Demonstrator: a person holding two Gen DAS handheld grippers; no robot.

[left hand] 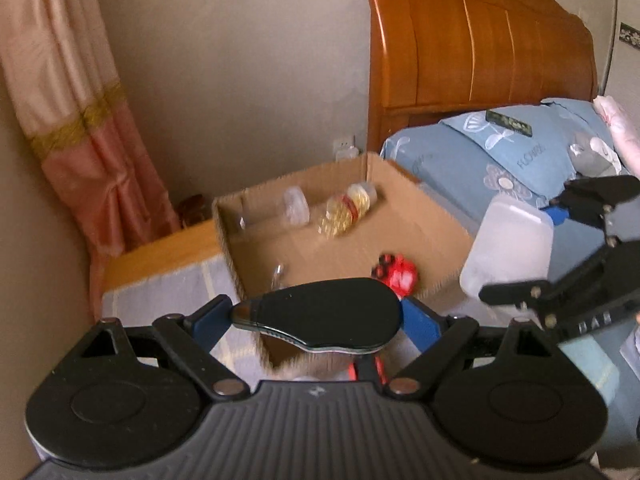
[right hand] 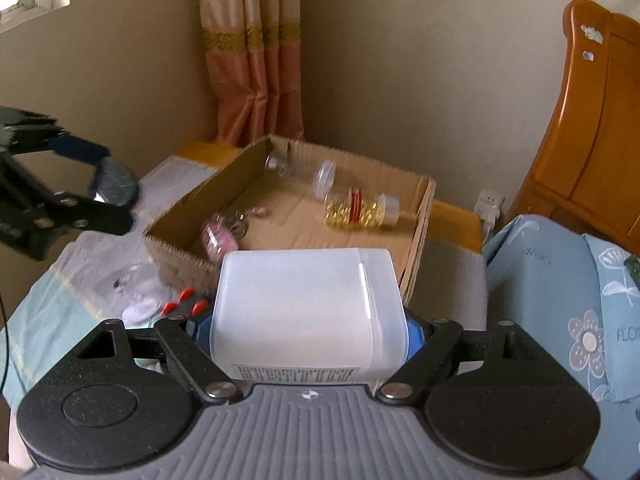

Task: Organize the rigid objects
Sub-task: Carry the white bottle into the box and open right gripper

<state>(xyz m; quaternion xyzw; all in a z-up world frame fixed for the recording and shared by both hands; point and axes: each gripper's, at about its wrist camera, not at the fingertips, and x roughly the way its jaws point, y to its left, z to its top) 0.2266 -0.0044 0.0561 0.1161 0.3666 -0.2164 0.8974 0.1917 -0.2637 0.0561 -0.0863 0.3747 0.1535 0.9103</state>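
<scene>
A plain brown is shown by the cardboard box [right hand: 416,216]. Inside the box, a clear bottle [right hand: 362,206] filled with yellow capsules and banded in red is seen, along with a pink, glittery keychain [right hand: 218,238]. Just in front of the box, a frosted white container [right hand: 308,308] is seen between blue pads [right hand: 416,338]. To the right of the box, light blue bedding [right hand: 560,300] printed with white and grey flowers is seen. Behind the box, a peach and salmon curtain [right hand: 256,52] crossed by a gold band is seen.
</scene>
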